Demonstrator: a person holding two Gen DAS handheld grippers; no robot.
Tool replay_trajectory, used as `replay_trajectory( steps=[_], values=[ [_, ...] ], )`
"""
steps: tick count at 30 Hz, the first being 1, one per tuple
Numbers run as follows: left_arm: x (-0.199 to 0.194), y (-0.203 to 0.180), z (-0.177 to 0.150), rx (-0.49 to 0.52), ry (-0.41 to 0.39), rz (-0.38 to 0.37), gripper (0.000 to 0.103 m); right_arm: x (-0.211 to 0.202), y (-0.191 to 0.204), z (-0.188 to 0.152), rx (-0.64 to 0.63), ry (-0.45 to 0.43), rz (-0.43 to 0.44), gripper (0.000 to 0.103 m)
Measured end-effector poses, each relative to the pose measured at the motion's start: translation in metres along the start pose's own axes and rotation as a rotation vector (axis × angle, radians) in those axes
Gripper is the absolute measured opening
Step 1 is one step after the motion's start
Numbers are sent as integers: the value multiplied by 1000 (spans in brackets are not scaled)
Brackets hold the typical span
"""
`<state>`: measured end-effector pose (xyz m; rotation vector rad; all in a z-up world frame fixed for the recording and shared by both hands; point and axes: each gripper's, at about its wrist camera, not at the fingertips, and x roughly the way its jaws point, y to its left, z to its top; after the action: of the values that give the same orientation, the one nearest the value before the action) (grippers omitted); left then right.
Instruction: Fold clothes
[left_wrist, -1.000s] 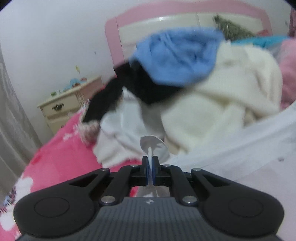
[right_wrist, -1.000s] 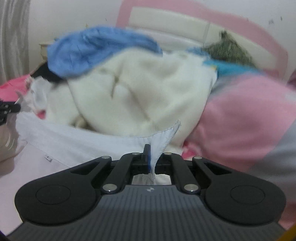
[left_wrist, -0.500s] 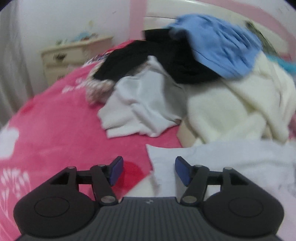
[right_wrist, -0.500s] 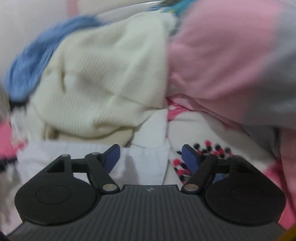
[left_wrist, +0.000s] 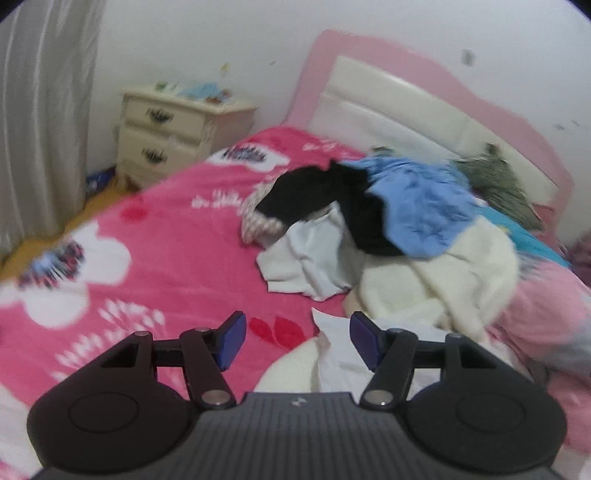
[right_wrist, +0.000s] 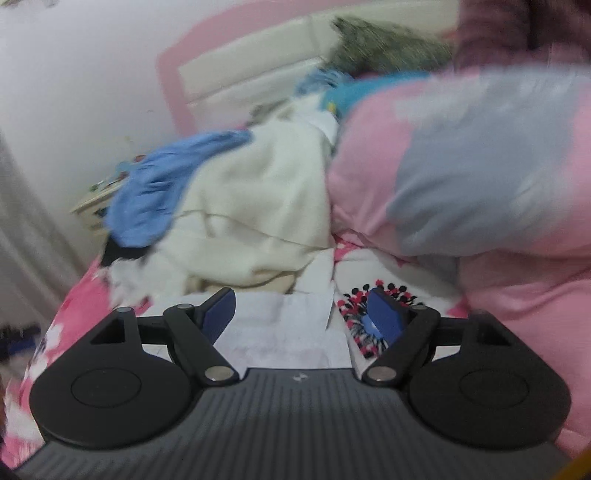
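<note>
Left claw (left_wrist: 295, 341) spread, jaws just opened, pinching nothing; white shirt (left_wrist: 340, 354) lies on the bed (left_wrist: 155, 243) below it. Right claw (right_wrist: 301, 314) likewise spread over the shirt. Clothes pile (left_wrist: 388, 229) beyond.

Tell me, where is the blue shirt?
In the left wrist view, the blue shirt sits on top of the clothes pile, right of middle, lying over a black garment and a cream sweater, near the pink headboard.
</note>
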<state>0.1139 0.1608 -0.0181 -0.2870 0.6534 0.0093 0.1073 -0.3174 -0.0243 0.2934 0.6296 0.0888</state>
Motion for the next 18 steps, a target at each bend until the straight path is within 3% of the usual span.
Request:
replay_trajectory(
  steps=[4, 6, 9, 12, 18],
  values=[
    [-70, 6, -21, 69, 42, -32, 68, -79, 15, -17, -75, 31, 64, 79],
    [-95, 14, -47, 97, 120, -70, 68, -107, 28, -38, -139, 66, 130, 79],
    [-120, 20, -108, 173, 301, -126, 68, -137, 50, -84, -271, 110, 228, 79],
    [-138, 19, -170, 216, 445, -180, 68, -143, 77, -142, -391, 221, 325, 78],
    [-140, -1, -249, 256, 524, -214, 68, -134, 126, -222, -614, 333, 431, 77]
  ],
)
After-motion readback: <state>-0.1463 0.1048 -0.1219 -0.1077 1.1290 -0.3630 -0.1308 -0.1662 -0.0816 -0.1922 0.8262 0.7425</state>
